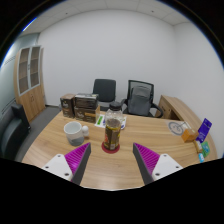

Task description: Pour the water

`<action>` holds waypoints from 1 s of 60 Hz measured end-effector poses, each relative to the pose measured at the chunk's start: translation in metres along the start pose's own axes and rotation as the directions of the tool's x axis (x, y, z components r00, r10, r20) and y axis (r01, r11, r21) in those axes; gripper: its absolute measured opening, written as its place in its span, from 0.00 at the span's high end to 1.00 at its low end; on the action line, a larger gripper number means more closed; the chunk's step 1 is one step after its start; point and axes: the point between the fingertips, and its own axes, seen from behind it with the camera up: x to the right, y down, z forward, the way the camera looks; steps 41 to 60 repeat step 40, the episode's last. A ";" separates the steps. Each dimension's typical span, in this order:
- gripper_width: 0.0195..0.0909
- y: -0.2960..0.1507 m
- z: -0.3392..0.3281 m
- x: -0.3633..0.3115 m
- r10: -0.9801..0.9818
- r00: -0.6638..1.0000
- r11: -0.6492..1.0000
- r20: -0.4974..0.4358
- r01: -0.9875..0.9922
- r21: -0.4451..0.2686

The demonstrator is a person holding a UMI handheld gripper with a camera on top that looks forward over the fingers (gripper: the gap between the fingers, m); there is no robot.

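A tall clear jar (114, 129) with dark contents and a dark lid stands on a red coaster (112, 147) on the wooden table (110, 170), just ahead of my fingers and centred between them. A white mug (74, 131) sits to the left of the jar. My gripper (113, 160) is open, its magenta pads (78, 158) wide apart, with only bare tabletop between them. It holds nothing.
Brown boxes (80, 105) stand at the table's far side. An orange object (188, 132) and a purple box (204, 130) lie at the right end. Two office chairs (122, 95) sit behind the table, and a wooden cabinet (30, 85) stands by the left wall.
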 end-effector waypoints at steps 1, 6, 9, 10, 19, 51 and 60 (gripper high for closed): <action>0.07 0.001 -0.010 -0.001 0.002 1.000 1.000 -0.010 -0.002 -0.001; 0.07 0.011 -0.059 -0.010 0.007 0.999 1.000 -0.051 -0.008 -0.014; 0.07 0.016 -0.086 -0.017 0.005 0.998 1.000 -0.065 -0.006 -0.017; 0.07 0.018 -0.094 -0.018 0.004 0.997 1.000 -0.071 -0.005 -0.017; 0.07 0.033 -0.152 -0.031 0.005 0.993 1.000 -0.118 -0.007 -0.013; 0.07 0.058 -0.208 -0.032 0.029 0.987 0.999 -0.161 -0.032 -0.017; 0.07 0.058 -0.208 -0.032 0.029 0.987 0.999 -0.161 -0.032 -0.017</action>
